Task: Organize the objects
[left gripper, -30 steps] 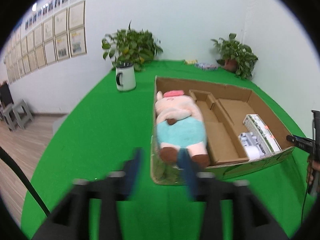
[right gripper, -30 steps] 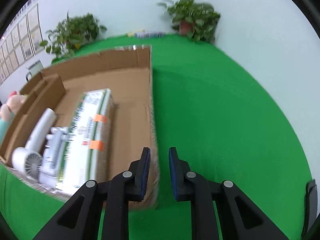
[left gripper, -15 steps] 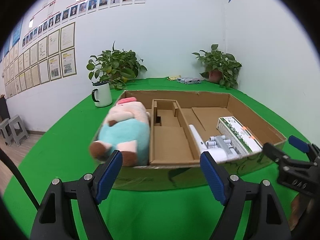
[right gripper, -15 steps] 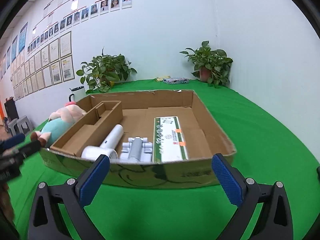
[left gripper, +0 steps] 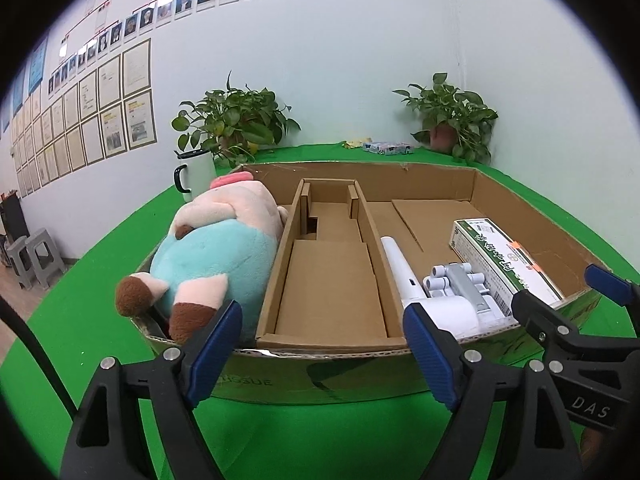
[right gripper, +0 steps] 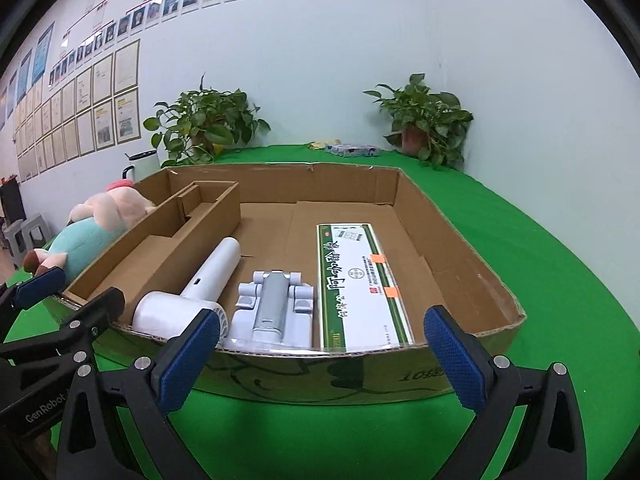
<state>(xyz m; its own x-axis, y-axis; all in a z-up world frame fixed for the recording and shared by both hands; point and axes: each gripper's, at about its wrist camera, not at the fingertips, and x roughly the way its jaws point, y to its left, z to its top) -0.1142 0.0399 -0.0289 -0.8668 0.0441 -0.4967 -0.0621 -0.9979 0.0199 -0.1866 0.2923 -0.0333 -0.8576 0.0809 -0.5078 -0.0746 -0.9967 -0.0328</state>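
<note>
**Cardboard box dead ahead of both claws**

Left wrist view: cardboard box (left gripper: 332, 376) at twelve o'clock of the wide, empty left gripper (left gripper: 322, 346); plush pig (left gripper: 208, 256) at eleven, lengthwise away.

Right wrist view: right gripper (right gripper: 320, 354) wide, empty; hair dryer (right gripper: 192, 292) at eleven, medicine carton (right gripper: 360, 284) at twelve.

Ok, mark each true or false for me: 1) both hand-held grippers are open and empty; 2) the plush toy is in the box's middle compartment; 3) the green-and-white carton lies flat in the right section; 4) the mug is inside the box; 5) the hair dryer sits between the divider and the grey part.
1) True: the left hand-held gripper and right hand-held gripper are both open, holding nothing.
2) False: the plush toy lies in the left section; the middle compartment holds nothing.
3) True: the carton lies flat there.
4) False: the mug stands on the green table, behind the box.
5) True: the hair dryer lies beside the grey part.
</note>
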